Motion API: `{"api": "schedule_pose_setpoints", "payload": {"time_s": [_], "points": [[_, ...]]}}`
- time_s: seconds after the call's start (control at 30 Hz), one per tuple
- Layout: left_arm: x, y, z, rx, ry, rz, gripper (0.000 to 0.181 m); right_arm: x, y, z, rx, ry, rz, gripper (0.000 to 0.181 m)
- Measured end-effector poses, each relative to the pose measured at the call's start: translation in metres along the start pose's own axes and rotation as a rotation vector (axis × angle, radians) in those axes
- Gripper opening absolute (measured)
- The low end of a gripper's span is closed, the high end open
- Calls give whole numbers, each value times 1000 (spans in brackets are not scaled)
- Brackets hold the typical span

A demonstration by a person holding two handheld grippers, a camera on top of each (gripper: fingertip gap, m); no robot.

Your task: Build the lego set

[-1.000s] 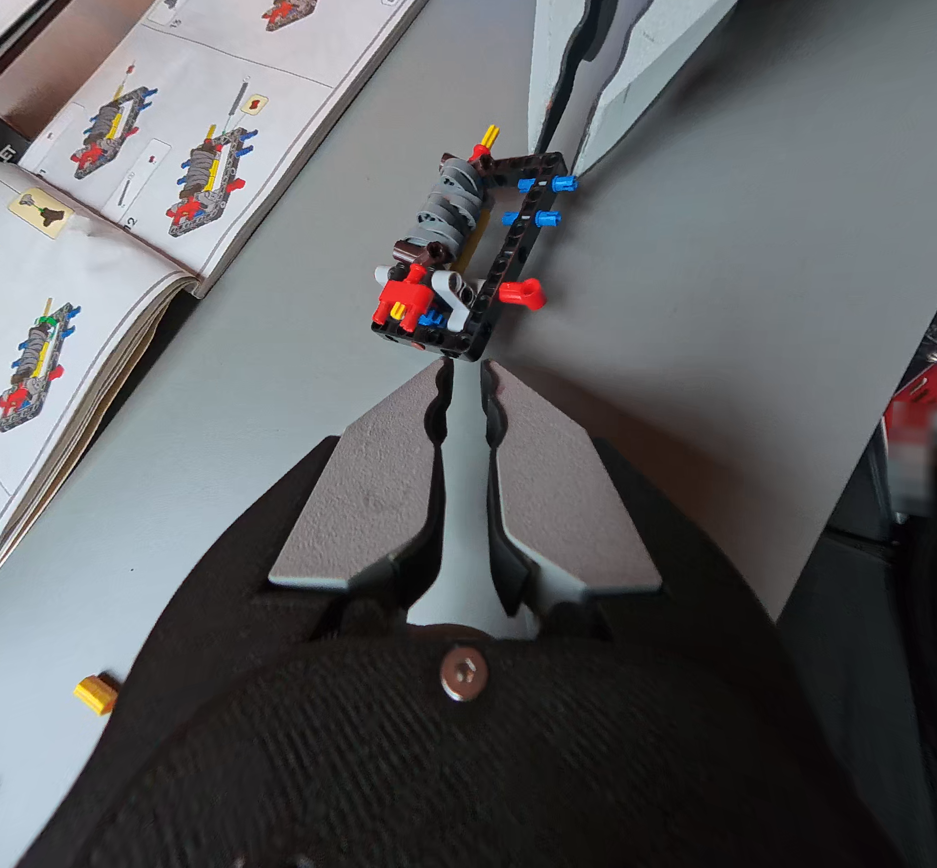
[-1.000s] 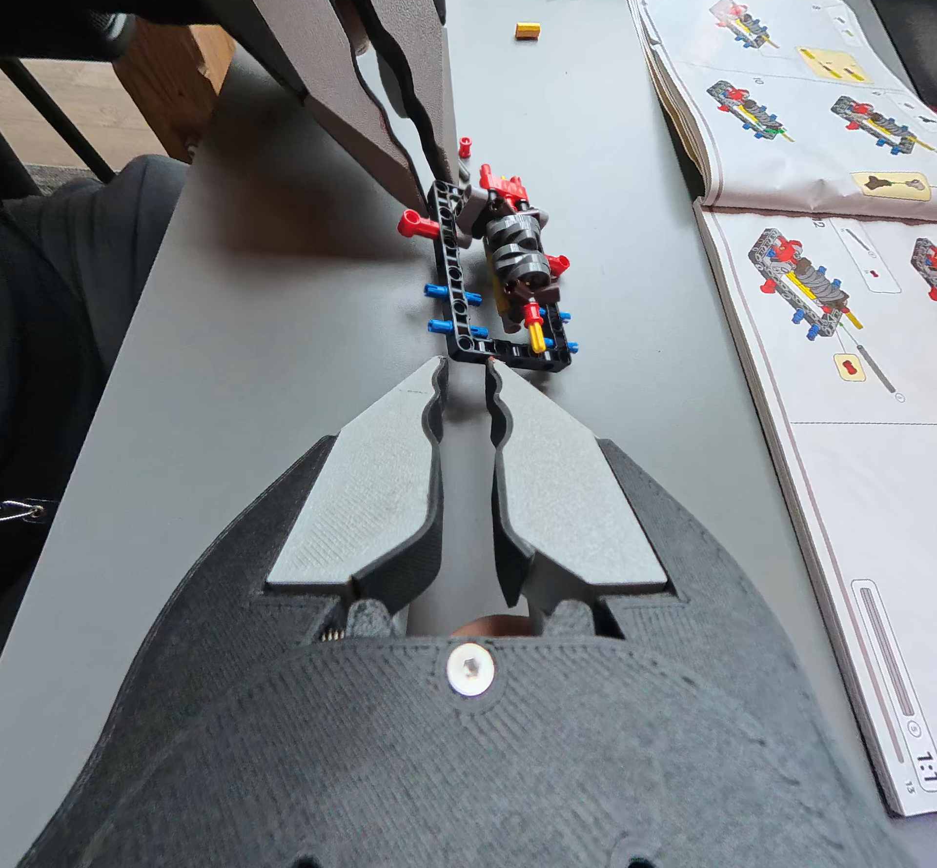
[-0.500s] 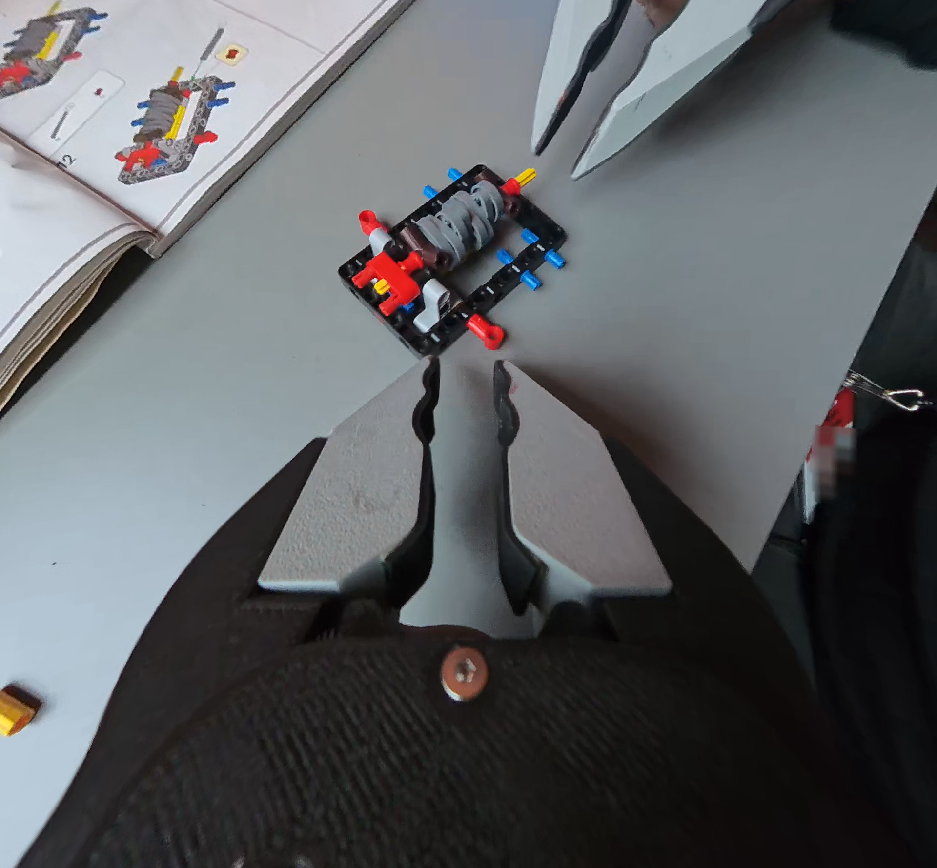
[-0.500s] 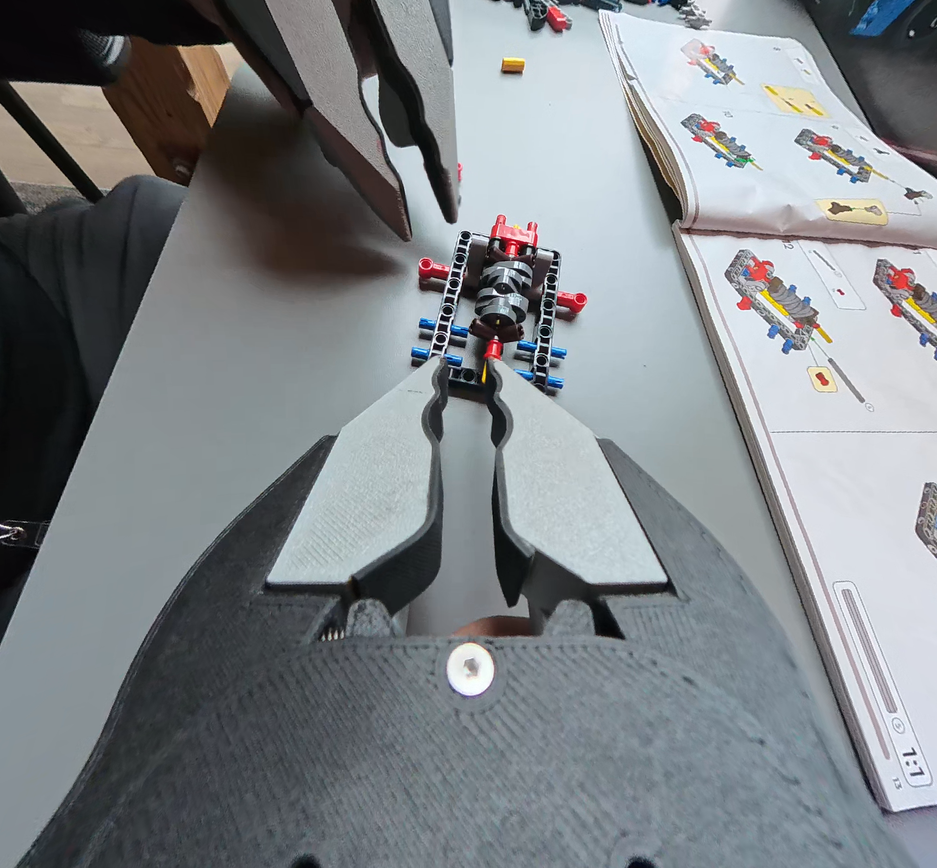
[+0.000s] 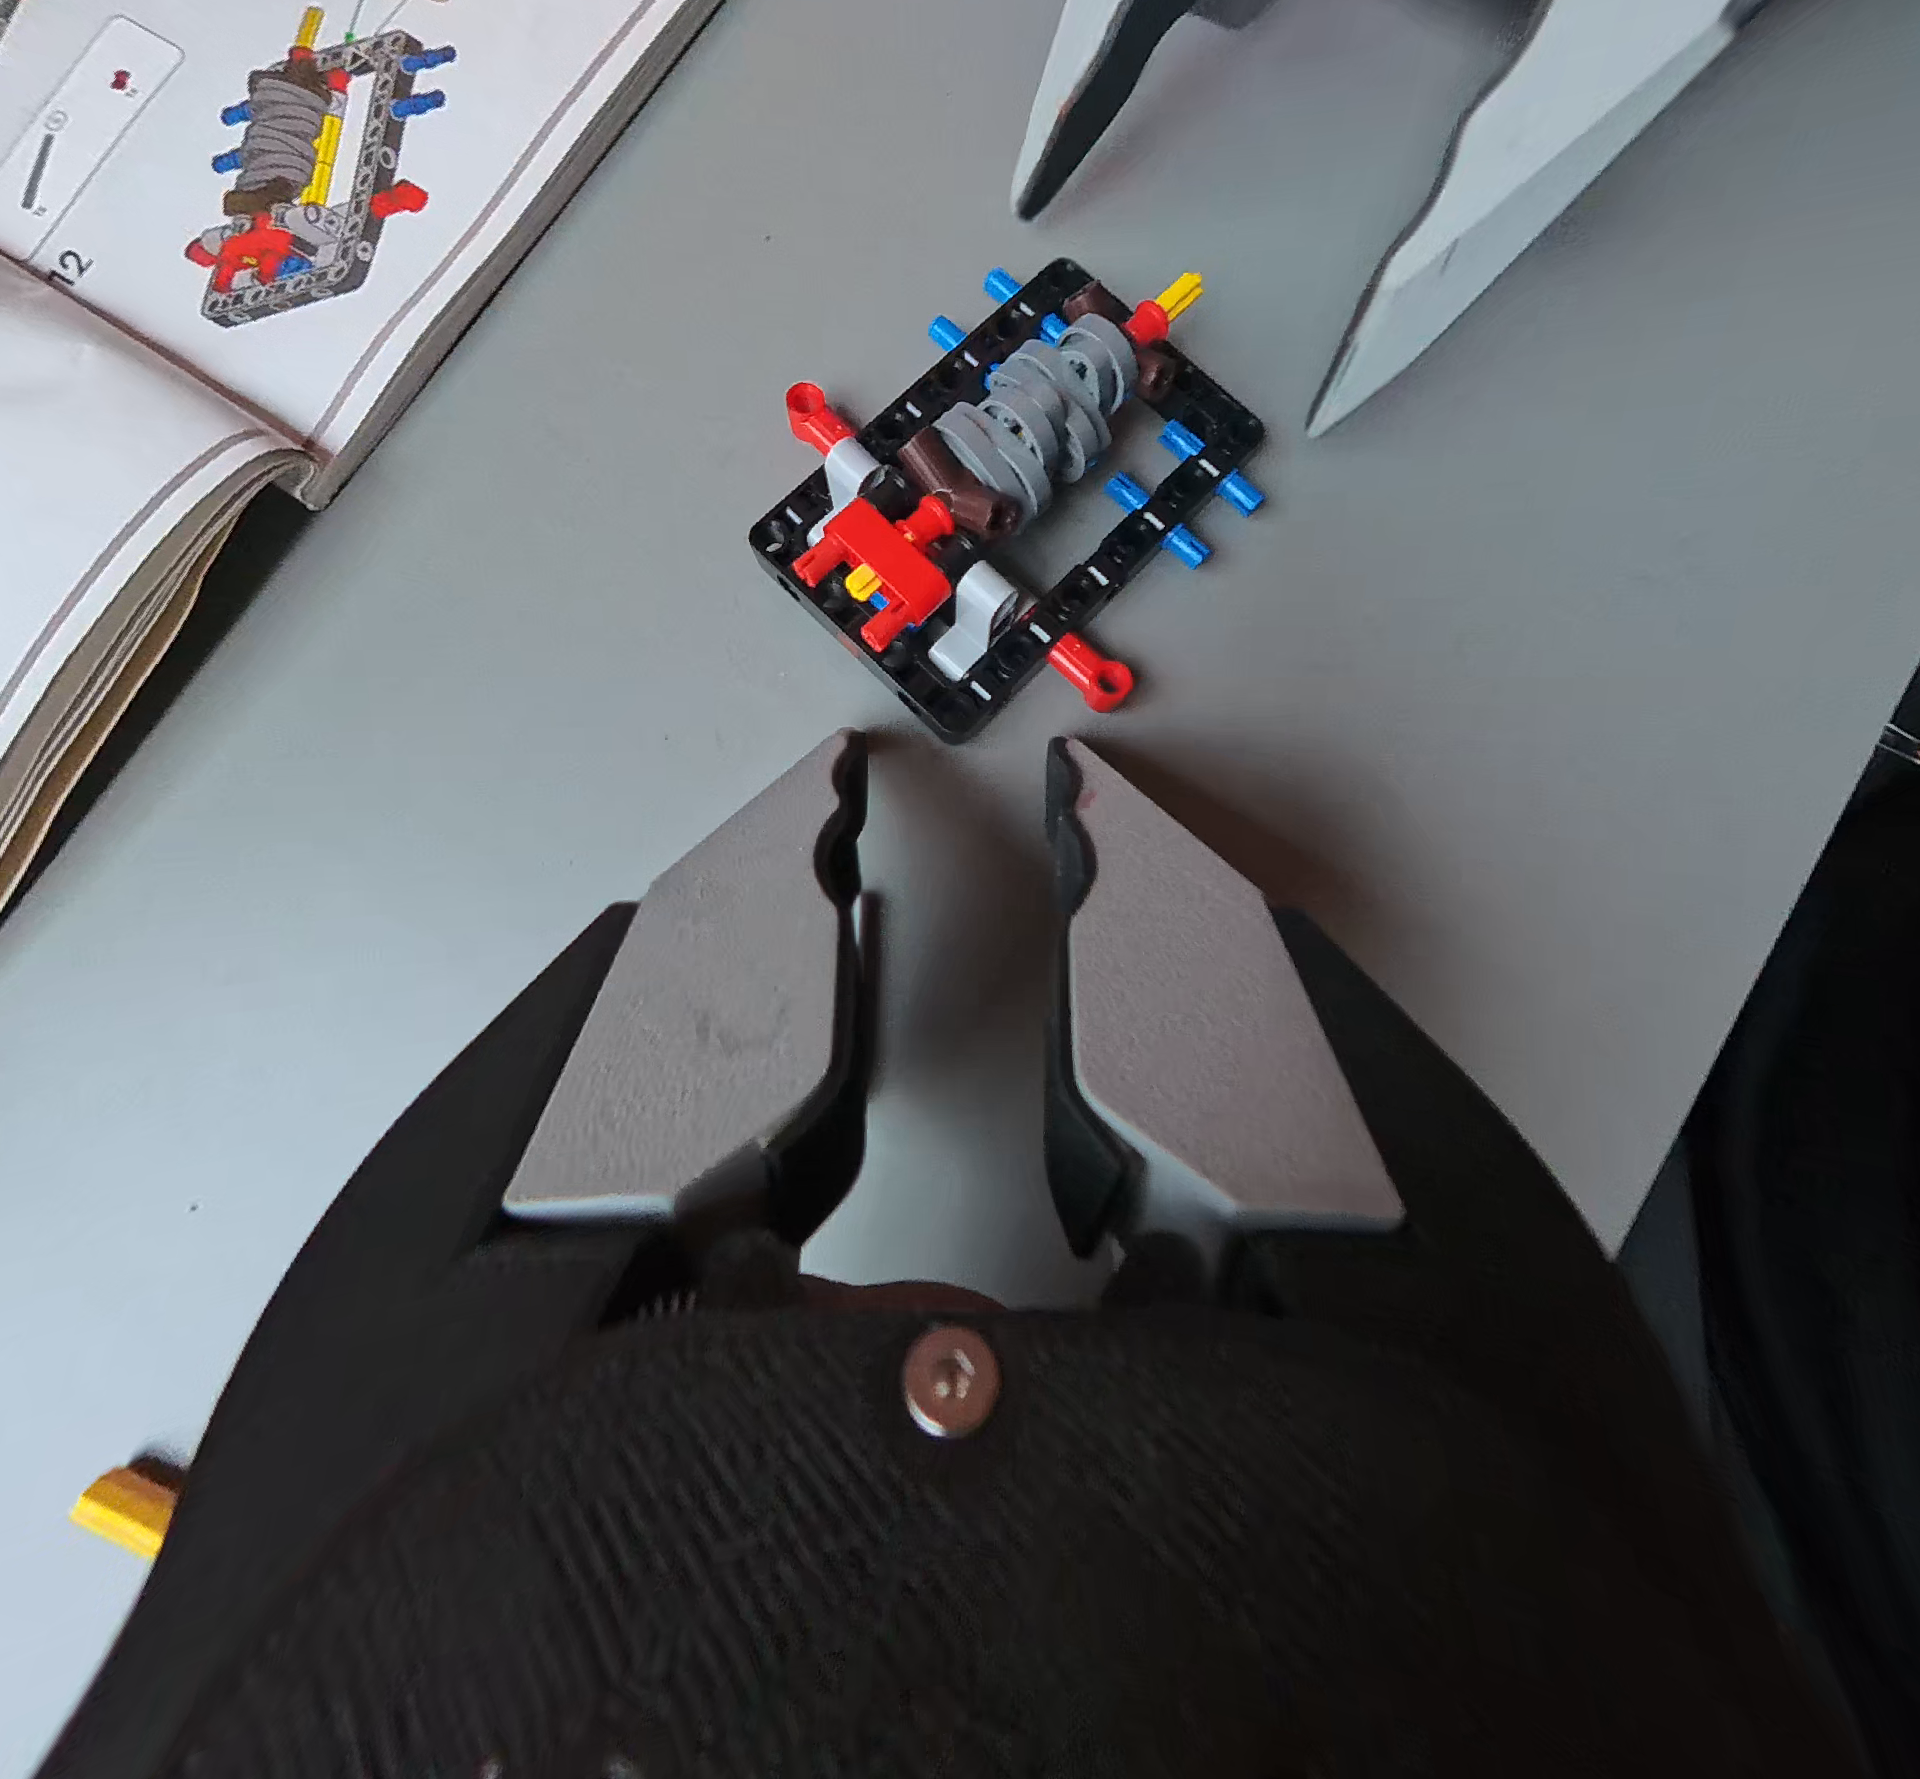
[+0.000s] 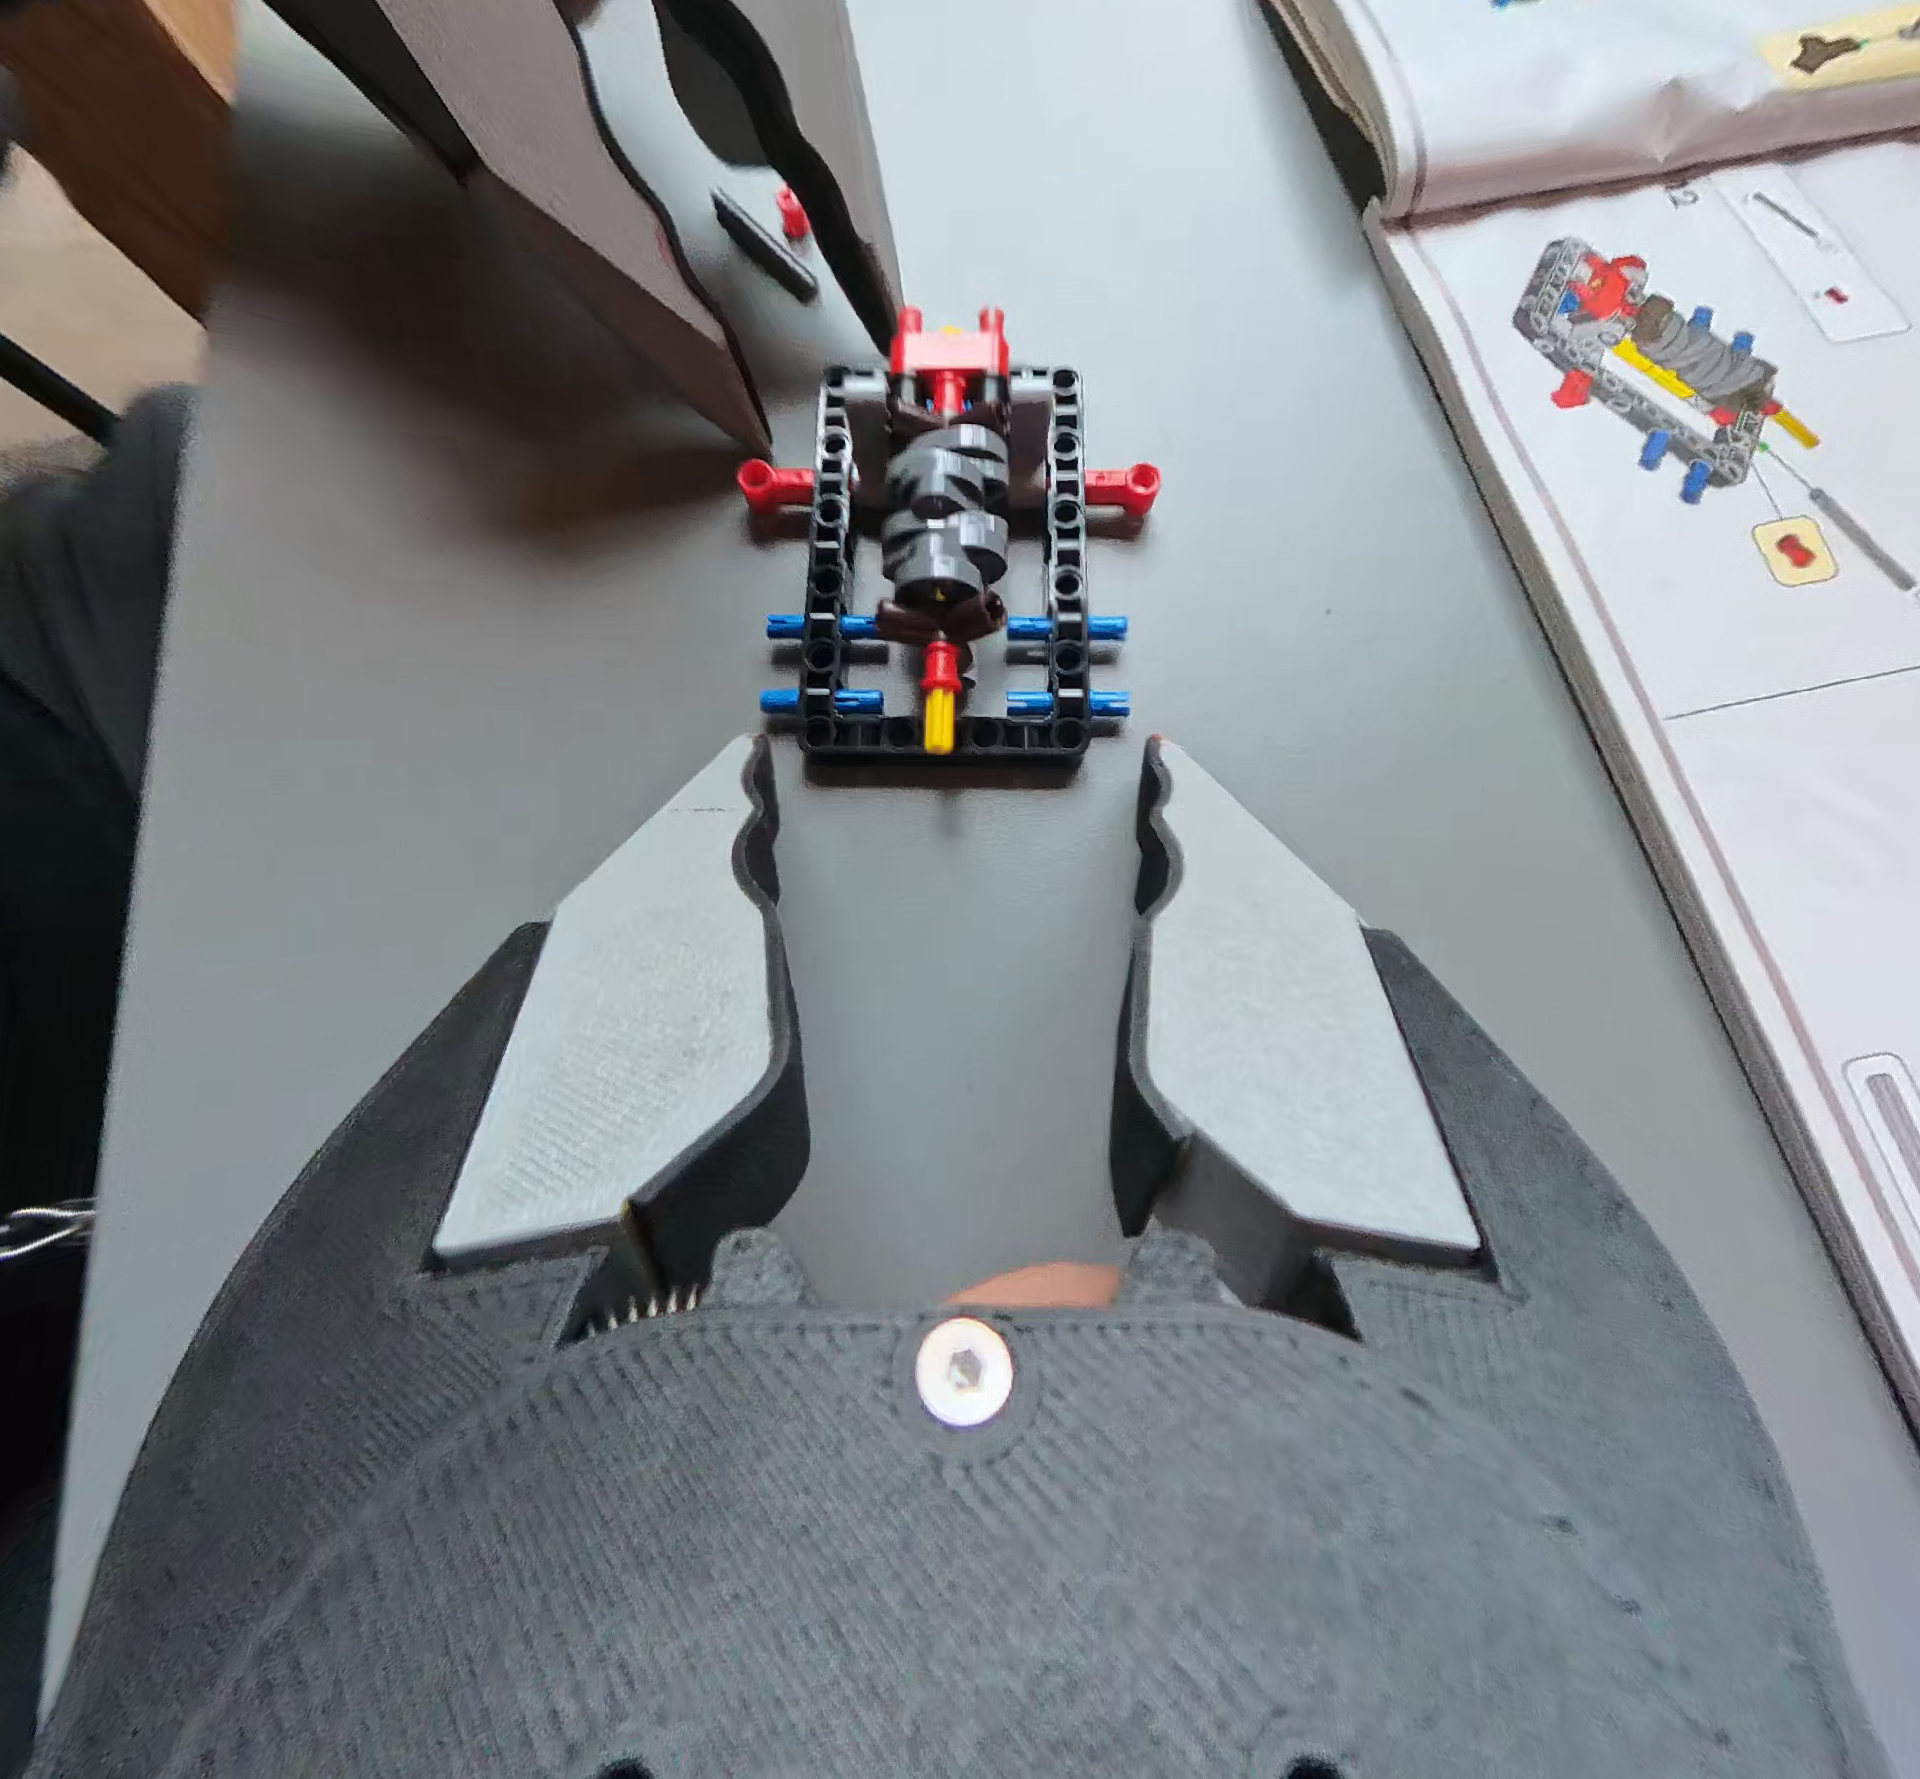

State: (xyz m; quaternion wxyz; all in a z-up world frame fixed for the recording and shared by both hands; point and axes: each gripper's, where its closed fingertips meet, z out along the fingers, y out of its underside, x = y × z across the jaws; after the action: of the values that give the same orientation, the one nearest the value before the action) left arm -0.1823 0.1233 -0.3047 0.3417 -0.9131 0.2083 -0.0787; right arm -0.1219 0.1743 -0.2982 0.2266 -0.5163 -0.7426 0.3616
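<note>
black frame assembly flat on table | right gripper spread wide, empty, near end | left gripper parted, empty | frame's short end to be straddled squarely, blue pins spared

Left tool low over the tabletop, fingers parted by a moderate gap, nothing between them; tips pointed toward the opposite tool. Right tool facing it from the other side, fingers spread clearly wider, likewise empty, a bit of the holding hand visible at the finger roots. Seen from the left wrist view, right tool's two tips angled down, close above the tabletop; contact cannot be told.
</note>
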Motion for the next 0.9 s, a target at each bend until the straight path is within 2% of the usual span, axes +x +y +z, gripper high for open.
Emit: {"api": "schedule_pose_setpoints", "payload": {"time_s": [0.1, 0.23, 0.4, 0.53, 0.73, 0.9], "points": [[0, -1, 1, 5, 8, 5, 30, 2, 4, 8, -56, 61, -39, 68], [3, -3, 2, 24, 24, 15, 26, -3, 3, 9, -55, 36, -44, 55], [4, -4, 3, 34, 26, 34, 24, -4, 3, 8, -53, 23, -44, 54], [3, -3, 2, 51, -9, 76, 26, -1, 1, 6, -31, -14, 37, 54], [-17, -10, -6, 88, -303, 377, 28, 4, -3, -1, 20, -104, 204, 54], [-13, -30, -10, 167, -478, 640, 26, 3, -5, -5, 49, -159, 261, 54]]}}
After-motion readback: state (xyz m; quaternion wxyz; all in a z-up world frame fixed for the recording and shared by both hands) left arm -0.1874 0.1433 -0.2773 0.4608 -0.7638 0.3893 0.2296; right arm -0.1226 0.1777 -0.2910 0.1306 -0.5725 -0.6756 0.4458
